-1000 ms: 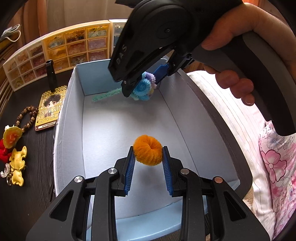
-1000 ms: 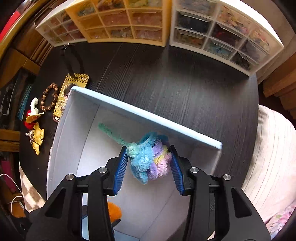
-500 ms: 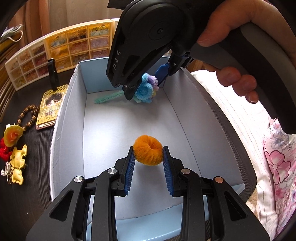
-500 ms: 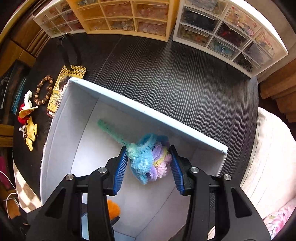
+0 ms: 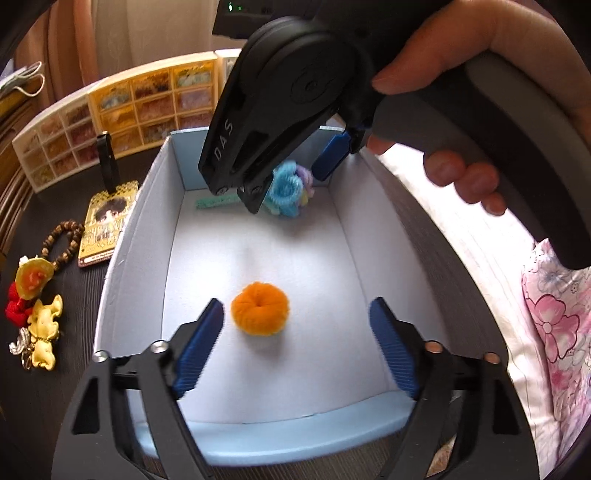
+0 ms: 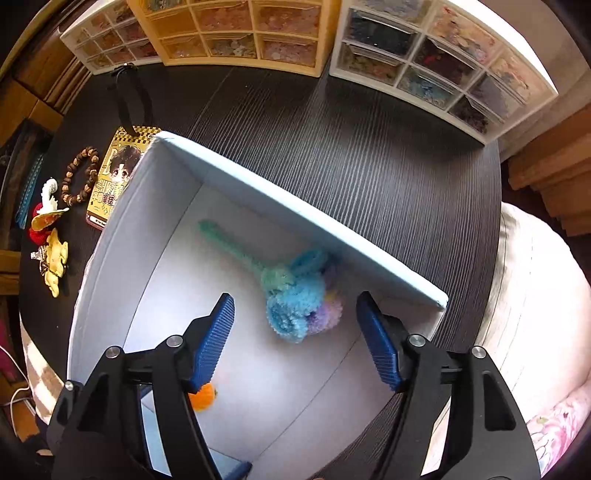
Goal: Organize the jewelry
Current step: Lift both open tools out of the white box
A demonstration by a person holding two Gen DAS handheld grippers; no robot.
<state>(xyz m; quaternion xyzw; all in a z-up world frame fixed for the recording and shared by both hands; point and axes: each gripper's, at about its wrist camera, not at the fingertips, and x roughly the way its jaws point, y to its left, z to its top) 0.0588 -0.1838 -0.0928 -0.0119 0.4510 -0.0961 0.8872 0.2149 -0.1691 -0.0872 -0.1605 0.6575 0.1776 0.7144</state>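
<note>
- Since the earlier frames both grippers have let go: the left gripper (image 5: 295,325), which had pinched the orange pompom (image 5: 259,308), and the right gripper (image 6: 295,332), which had pinched the pastel pipe-cleaner flower (image 6: 295,299), now show clear gaps on each side of their pieces.
- The left jaws are opening and stand wide; the pompom lies on the floor of the pale blue box (image 5: 136,236), nearer the left pad but touching neither.
- The right jaws are opening too; the flower rests on the box floor by the far wall, its green stem (image 6: 229,243) angled toward the left corner, free of both pads.
- In the left wrist view a hand (image 5: 469,55) holds the right gripper's handle above the box.
- Outside the box, on the dark table (image 6: 351,147), lie a wooden bead bracelet (image 6: 79,177), a yellow character tag (image 6: 116,173) and a cluster of yellow and red charms (image 5: 33,310).
- Compartment drawer organizers (image 6: 240,33) line the table's far edge.
</note>
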